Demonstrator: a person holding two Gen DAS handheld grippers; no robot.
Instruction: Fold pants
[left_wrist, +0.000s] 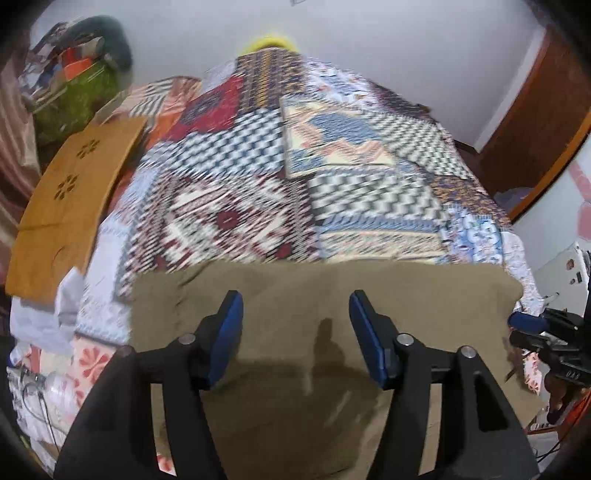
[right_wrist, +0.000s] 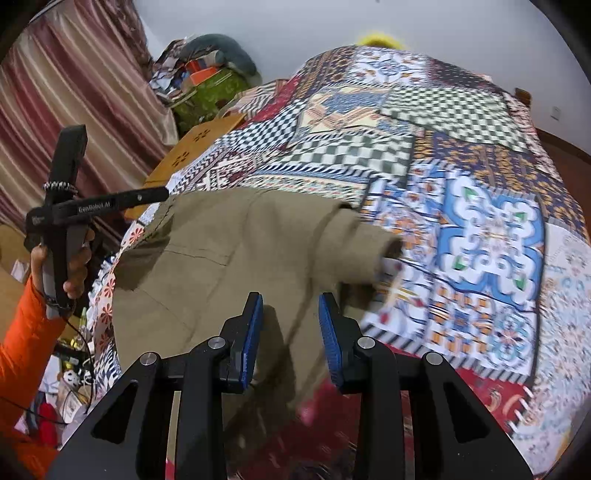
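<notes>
Khaki pants (left_wrist: 424, 295) lie flat on the near part of a patchwork bedspread (left_wrist: 258, 184), their far edge running straight across. My left gripper (left_wrist: 294, 297) hangs over them, open, with nothing pressed between its blue pads. In the right wrist view the pants (right_wrist: 229, 251) show a rolled leg end pointing right. My right gripper (right_wrist: 290, 299) hovers above the cloth near a dark crease, with its jaws apart and not pinching anything. A hand (right_wrist: 75, 269) in an orange sleeve holds the left gripper's handle (right_wrist: 62, 221) at the left.
A wooden board (left_wrist: 70, 184) with flower cut-outs lies at the bed's left edge. Behind it sit a green bag and piled clothes (left_wrist: 81, 85). A striped curtain (right_wrist: 74, 92) hangs on the left and a wooden door (left_wrist: 535, 110) stands at the right. Cables and clutter lie below the bed's left side.
</notes>
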